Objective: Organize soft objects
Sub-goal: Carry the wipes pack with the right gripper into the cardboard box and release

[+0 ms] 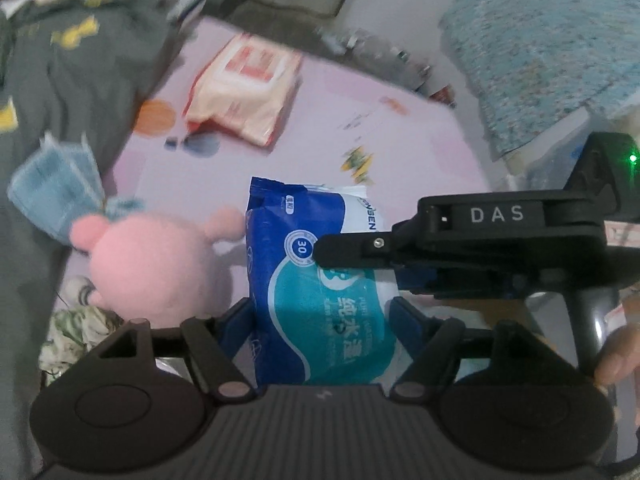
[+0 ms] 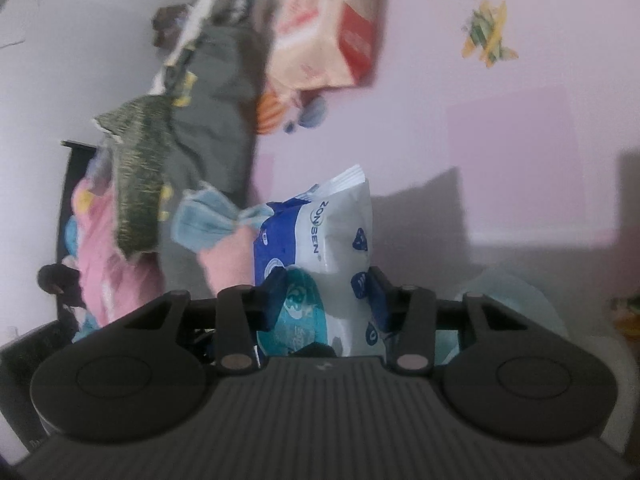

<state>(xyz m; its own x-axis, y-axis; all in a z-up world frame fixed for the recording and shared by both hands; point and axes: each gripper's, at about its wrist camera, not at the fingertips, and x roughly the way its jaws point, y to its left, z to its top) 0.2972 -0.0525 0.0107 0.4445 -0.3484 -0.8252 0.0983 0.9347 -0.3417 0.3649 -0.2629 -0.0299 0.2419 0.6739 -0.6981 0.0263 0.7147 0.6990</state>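
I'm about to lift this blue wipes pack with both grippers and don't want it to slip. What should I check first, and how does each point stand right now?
1. Left gripper straddles the blue wipes pack: ok; firm contact: cannot tell.
2. Right gripper pinches the pack across its side: ok.
3. Pack clear of the pink plush toy: not ok, they sit right together.
4. Blue face mask off the pack: ok in the left wrist view.
5. Orange wipes pack out of the lift path: ok, it lies apart, farther back.
6. Pack lifted off the pink sheet: cannot tell.
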